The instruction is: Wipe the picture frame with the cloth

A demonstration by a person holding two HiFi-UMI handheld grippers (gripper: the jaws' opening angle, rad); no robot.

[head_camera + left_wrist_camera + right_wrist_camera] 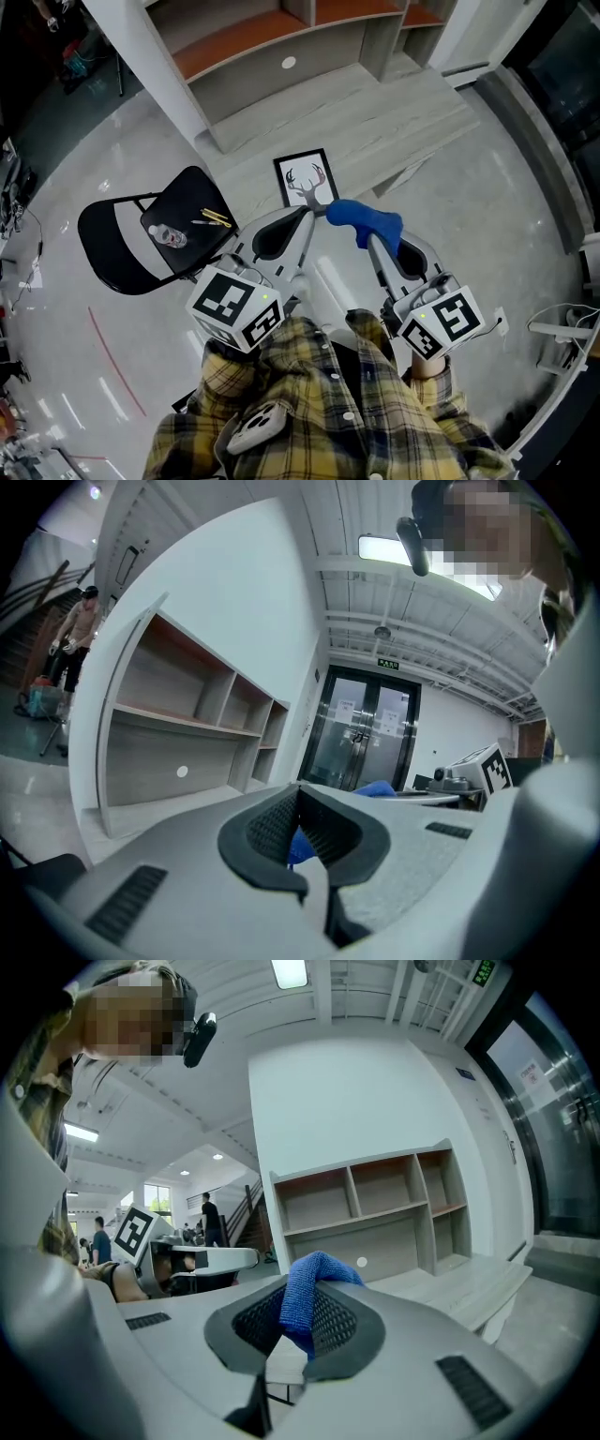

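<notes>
The picture frame (307, 180), black-edged with an antler drawing, stands on the floor against the low wooden step, just beyond both gripper tips. My right gripper (367, 236) (300, 1288) is shut on a blue cloth (366, 218) (305, 1302), which bunches up over its tips. To its left, my left gripper (312, 212) (298, 794) is shut with nothing in it, and its tip sits close beside the cloth. A bit of the blue cloth (375, 787) shows past the left jaws. The frame is out of sight in both gripper views.
A black chair (141, 239) stands at the left with pens and a small object on its seat. Behind the frame are a pale wooden step (375, 112) and an open shelf unit (281, 47). A white rack (562, 347) is at the right edge. People stand far off.
</notes>
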